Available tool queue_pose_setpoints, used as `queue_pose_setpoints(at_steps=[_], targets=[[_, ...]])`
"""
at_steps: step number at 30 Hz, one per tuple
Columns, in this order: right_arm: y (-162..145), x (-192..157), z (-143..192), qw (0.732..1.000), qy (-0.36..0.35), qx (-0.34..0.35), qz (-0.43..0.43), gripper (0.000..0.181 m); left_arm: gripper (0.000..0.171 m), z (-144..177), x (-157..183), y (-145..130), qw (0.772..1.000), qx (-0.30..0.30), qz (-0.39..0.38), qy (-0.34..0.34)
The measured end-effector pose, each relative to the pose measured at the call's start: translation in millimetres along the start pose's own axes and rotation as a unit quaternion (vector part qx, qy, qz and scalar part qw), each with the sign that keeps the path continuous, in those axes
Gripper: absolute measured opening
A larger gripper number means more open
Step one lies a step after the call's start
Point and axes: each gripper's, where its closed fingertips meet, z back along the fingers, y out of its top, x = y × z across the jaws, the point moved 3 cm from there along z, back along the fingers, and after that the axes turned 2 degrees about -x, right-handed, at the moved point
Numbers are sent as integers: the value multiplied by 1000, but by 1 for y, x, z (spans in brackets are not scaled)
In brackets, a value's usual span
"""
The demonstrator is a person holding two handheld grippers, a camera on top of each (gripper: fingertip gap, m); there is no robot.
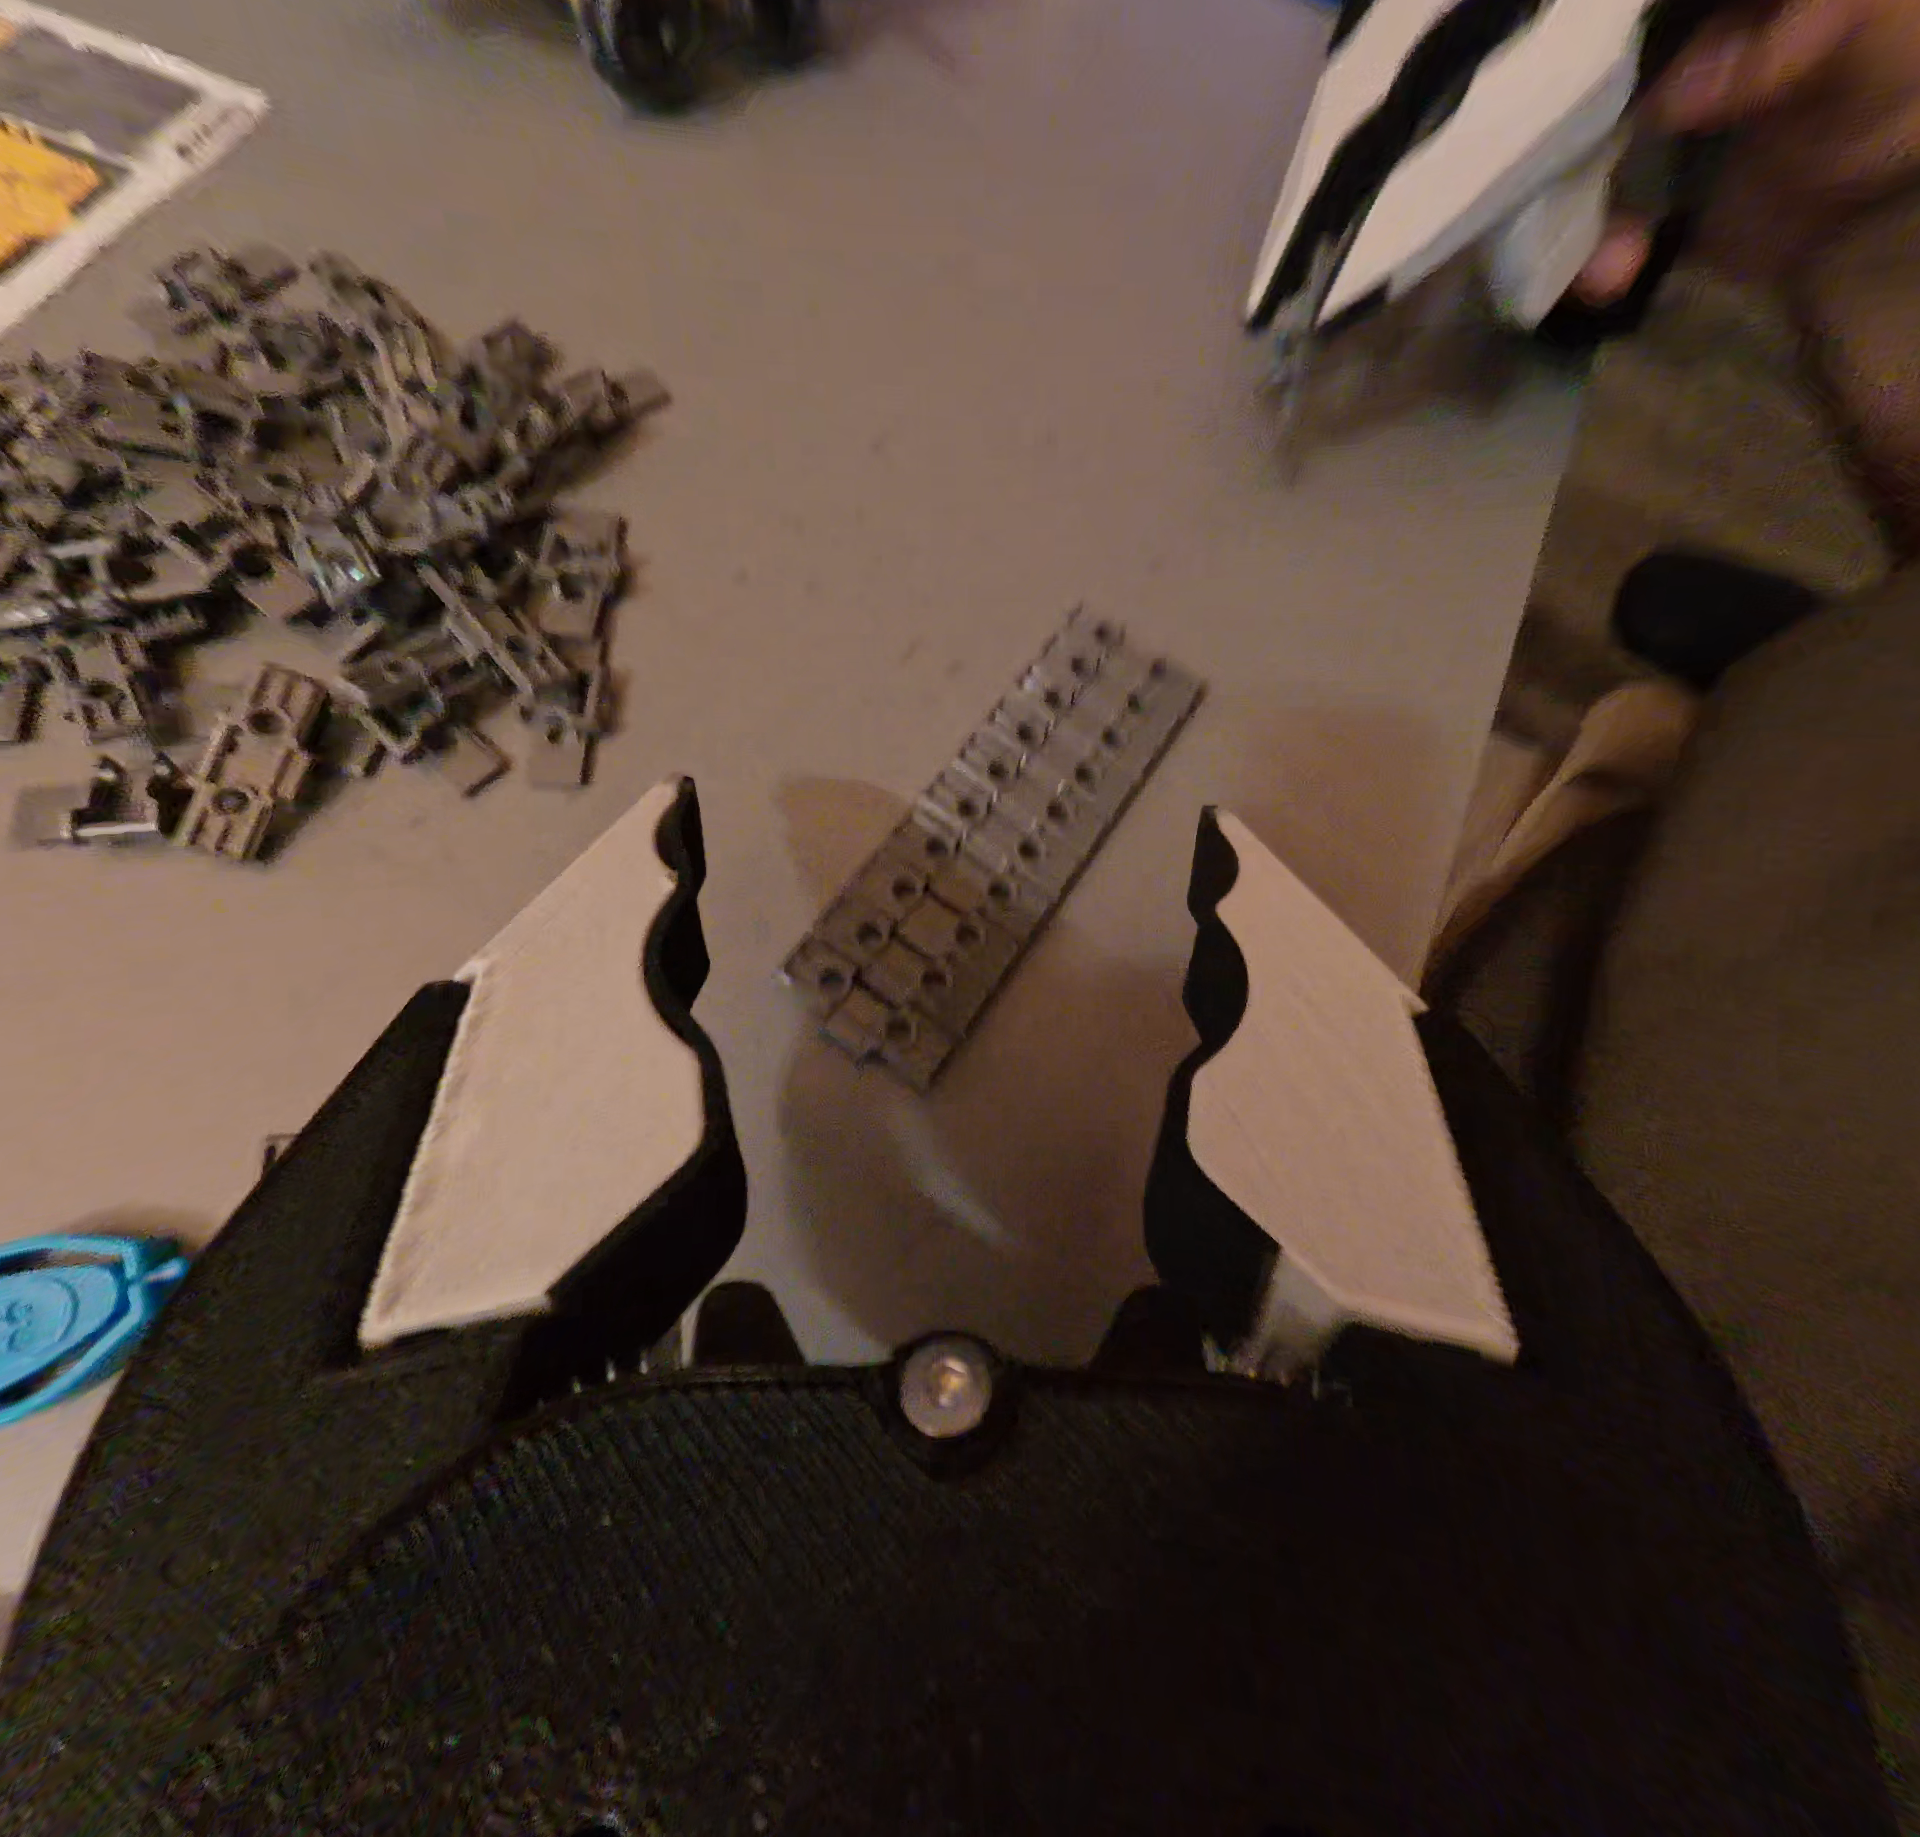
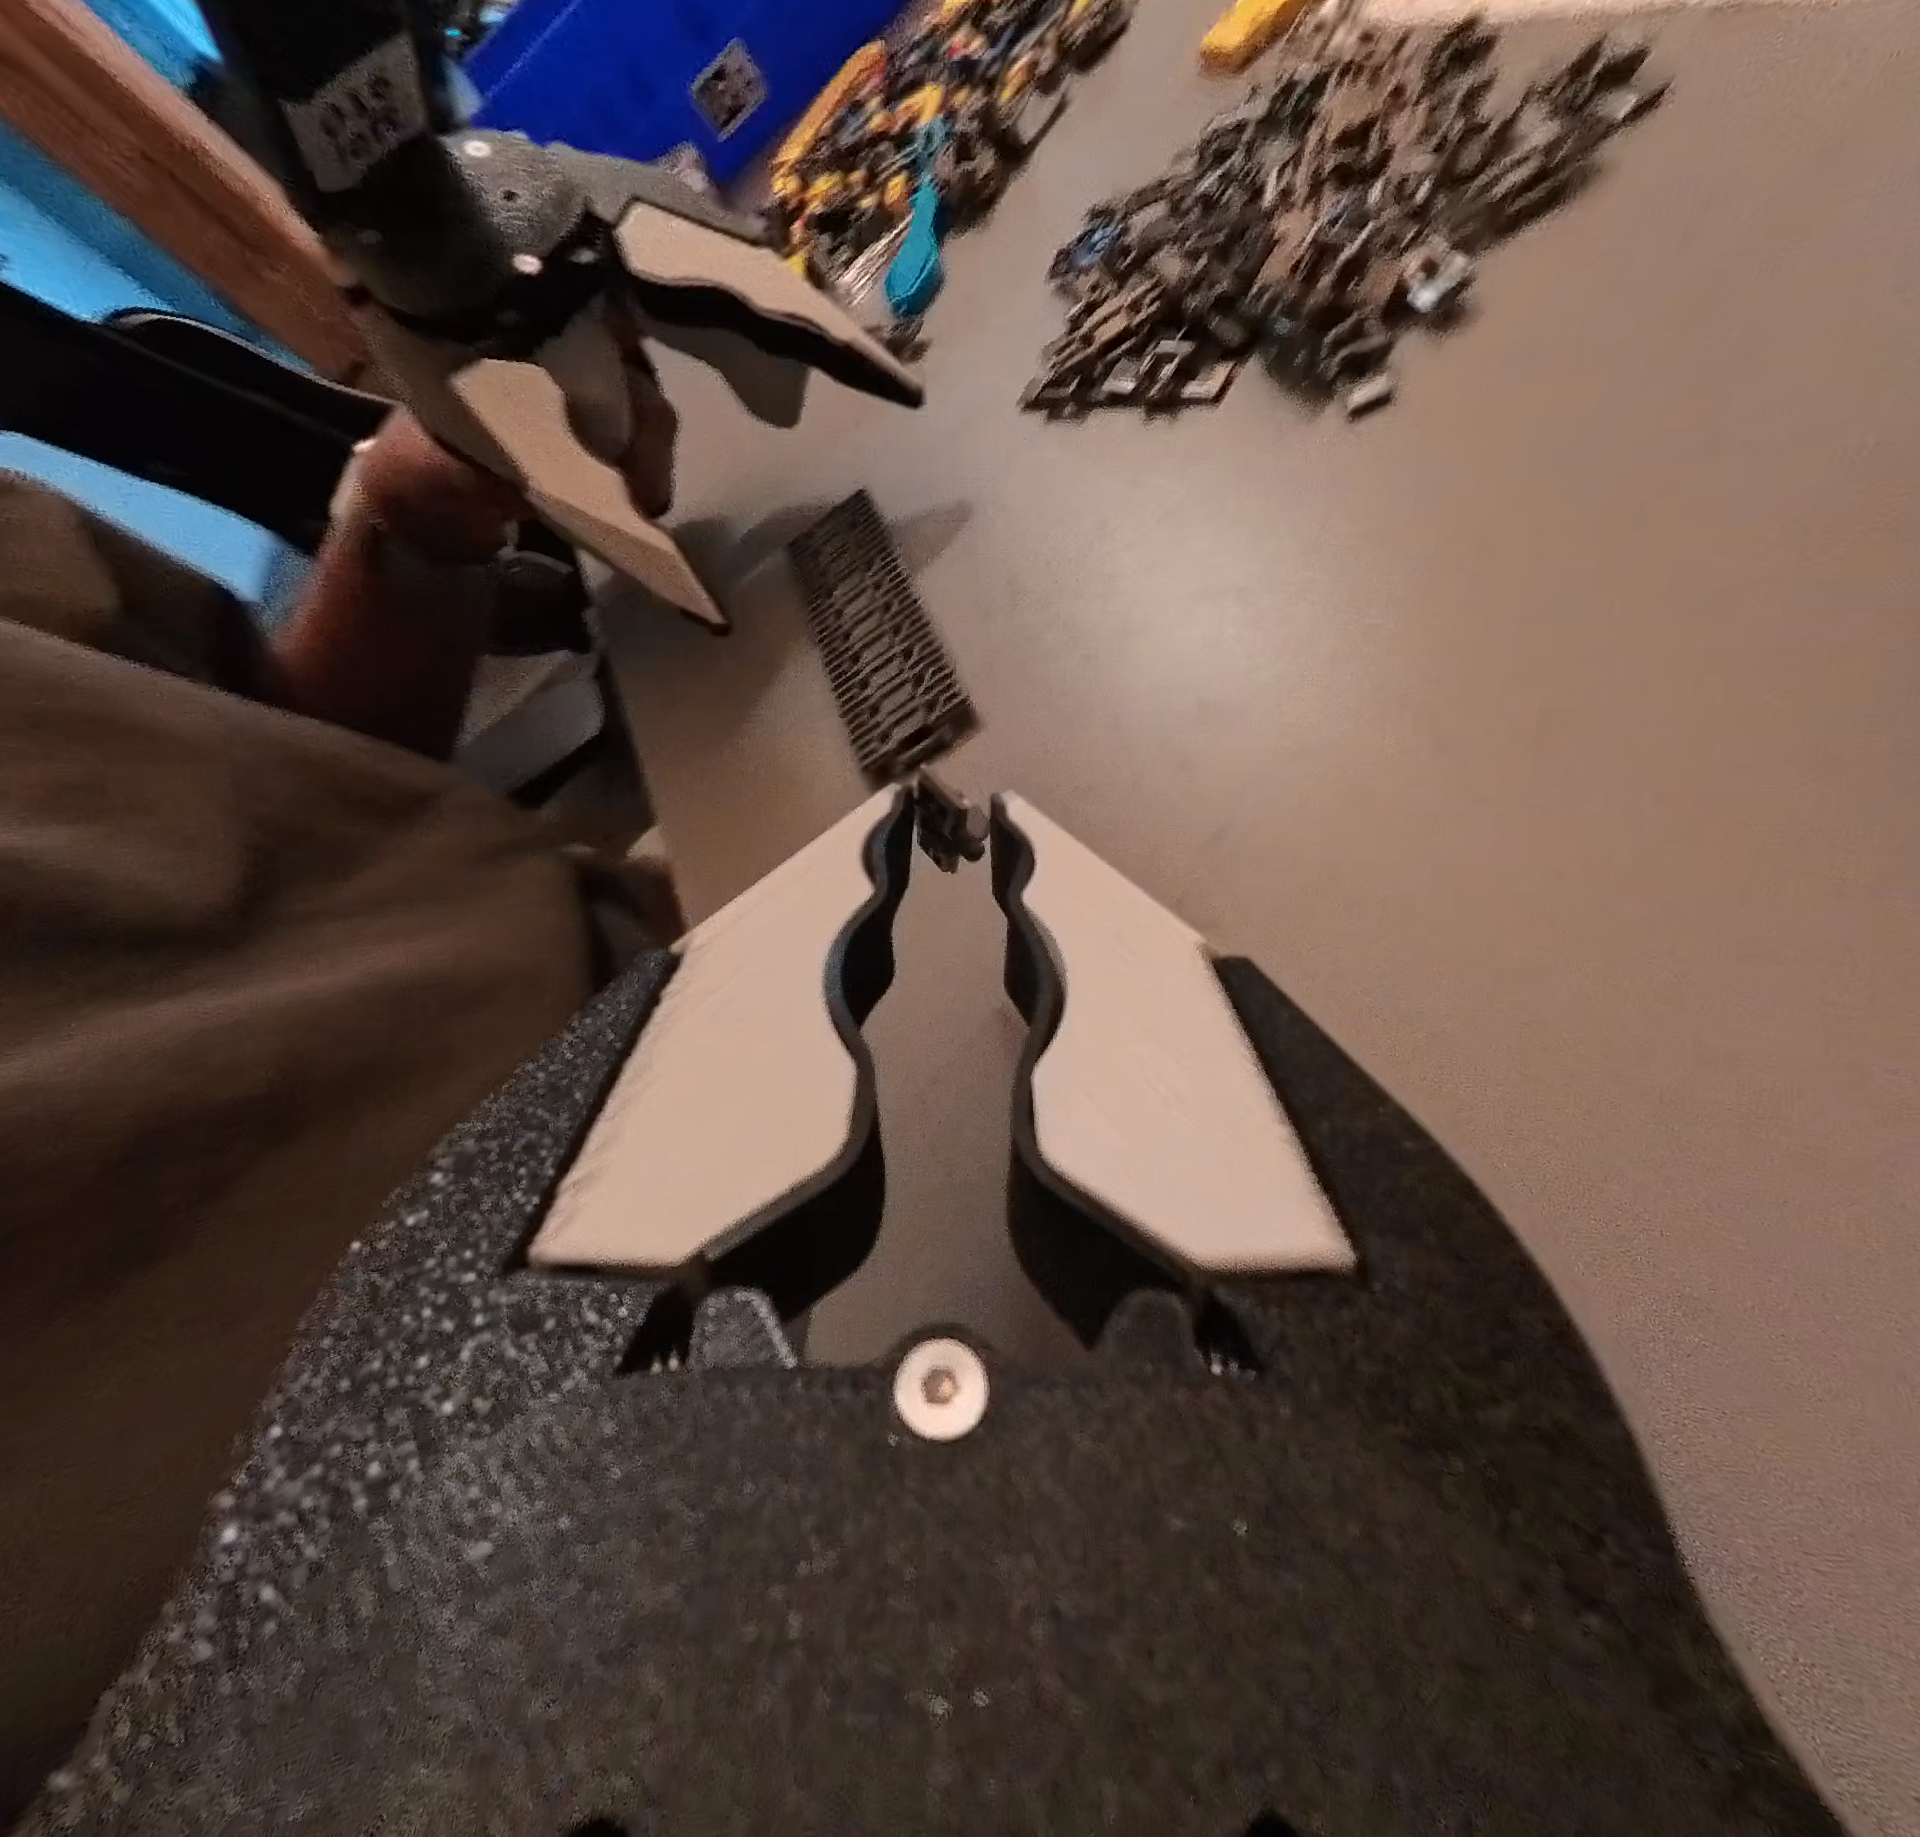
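Hovering over the grey table [image 1: 935, 385], the left gripper [image 1: 940, 821] is seen with jaws spread above an assembled grey track strip [image 1: 987, 852]. A small dark link [image 2: 943, 823] is pinched by the right gripper [image 2: 951, 811], just at the strip's 6 o'clock end; a heap of loose links [image 1: 291, 551] lies at 10 o'clock.

Dim warm indoor light, soft shadows on the table [image 1: 935, 333], motion blur, wide-angle bending at edges

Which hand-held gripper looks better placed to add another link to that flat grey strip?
Probably the right hand-held gripper: it already pinches a small dark piece near the strip. The left hovers open and empty.
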Motion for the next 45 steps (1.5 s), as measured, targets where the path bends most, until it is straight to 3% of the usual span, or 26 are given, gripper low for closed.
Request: queue_pose_setpoints(at_steps=[3, 6, 10, 16, 30, 33, 37, 45], targets=[[-15, 5, 8, 998, 22, -46, -47, 14, 87, -8, -4, -15, 999, -36, -19, 26], [-28, 13, 11, 994, 11, -82, -72, 14, 61, -15, 0, -19, 997, -60, -32, 21], [-31, 16, 10, 994, 10, -70, -78, 14, 43, -26, 6, -11, 995, -74, -59, 22], [-39, 18, 2, 994, -6, -85, -64, 13, 42, -38, 4, 2, 991, -100, -90, 24], [-40, 19, 12, 997, -20, -44, -65, 13, 40, -80, -3, 36, 992, -90, -88, 30], [-37, 14, 8, 997, -18, -34, -61, 13, 54, -89, -4, 45, 993, -82, -77, 22], [-40, 17, 5, 996, -53, -47, -48, 13, 57, -78, 0, 43, 996, -56, -59, 22], [-35, 10, -8, 996, -29, -41, -74, 12, 57, -38, -3, 26, 998, -16, -22, 60]])
